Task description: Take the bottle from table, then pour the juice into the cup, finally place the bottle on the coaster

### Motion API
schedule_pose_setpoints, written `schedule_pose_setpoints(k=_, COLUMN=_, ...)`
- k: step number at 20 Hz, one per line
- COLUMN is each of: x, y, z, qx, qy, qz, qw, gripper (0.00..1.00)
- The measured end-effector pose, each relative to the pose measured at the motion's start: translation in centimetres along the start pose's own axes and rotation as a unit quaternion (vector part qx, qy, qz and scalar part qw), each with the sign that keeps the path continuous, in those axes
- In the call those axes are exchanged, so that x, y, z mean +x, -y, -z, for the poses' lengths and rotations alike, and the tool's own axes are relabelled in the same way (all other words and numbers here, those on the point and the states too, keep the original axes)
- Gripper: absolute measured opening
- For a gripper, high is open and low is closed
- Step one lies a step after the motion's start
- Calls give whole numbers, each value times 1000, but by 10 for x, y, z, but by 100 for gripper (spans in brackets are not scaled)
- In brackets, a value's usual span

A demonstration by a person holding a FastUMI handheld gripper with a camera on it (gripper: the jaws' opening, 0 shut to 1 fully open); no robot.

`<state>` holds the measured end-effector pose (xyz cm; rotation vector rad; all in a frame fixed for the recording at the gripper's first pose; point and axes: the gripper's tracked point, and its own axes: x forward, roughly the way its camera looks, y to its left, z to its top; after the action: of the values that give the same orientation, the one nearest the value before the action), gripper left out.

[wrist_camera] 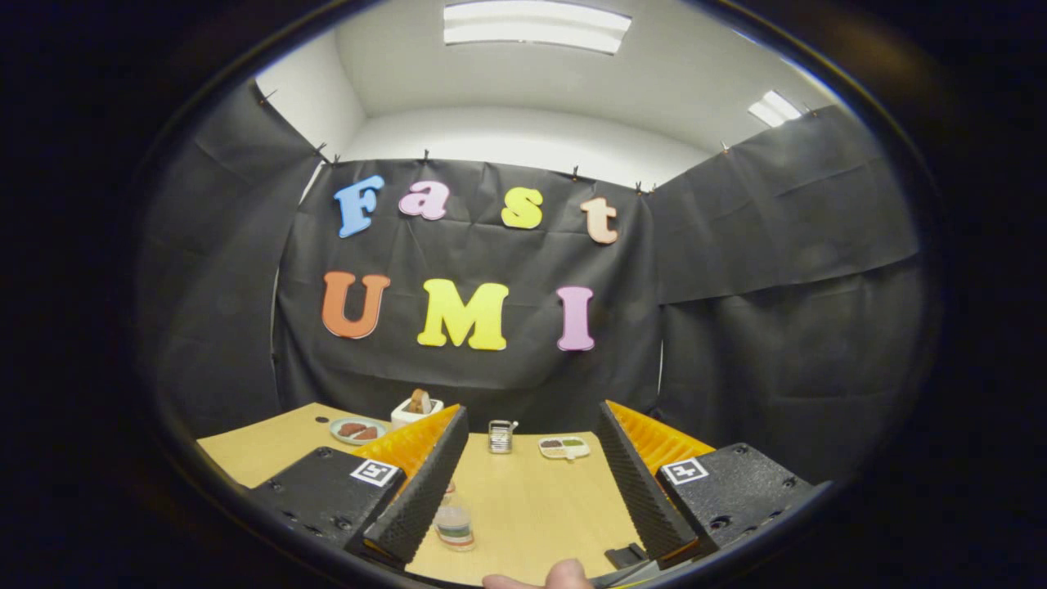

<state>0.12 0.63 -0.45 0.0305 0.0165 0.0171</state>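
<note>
On the far left of the table (270,446) I see a plate (357,429) with dark food, then a white box (415,409) holding something brown. Gripper (532,499) fingers stand spread wide, gripping nothing. Bottle (454,523) sits low between them, just beside the left finger (417,499), its top hidden behind that finger. It is small and clear, with a coloured band near the base; I judge it light, rigid, smooth, likely slippery. I would take it at mid-body, above the band, squeezing gently. No writing on the band is readable. Beyond the fingers: 1 small metal rack (500,436), then a divided dish (564,447). I cannot pick out a cup or coaster. A fingertip (564,574) shows at the near edge.
</note>
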Motion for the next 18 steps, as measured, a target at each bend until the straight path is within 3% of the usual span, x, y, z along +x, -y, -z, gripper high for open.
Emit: schedule_pose_setpoints(k=18, x=0, y=3, z=6, qx=-5, qy=2, qz=-5, qw=1000, gripper=100)
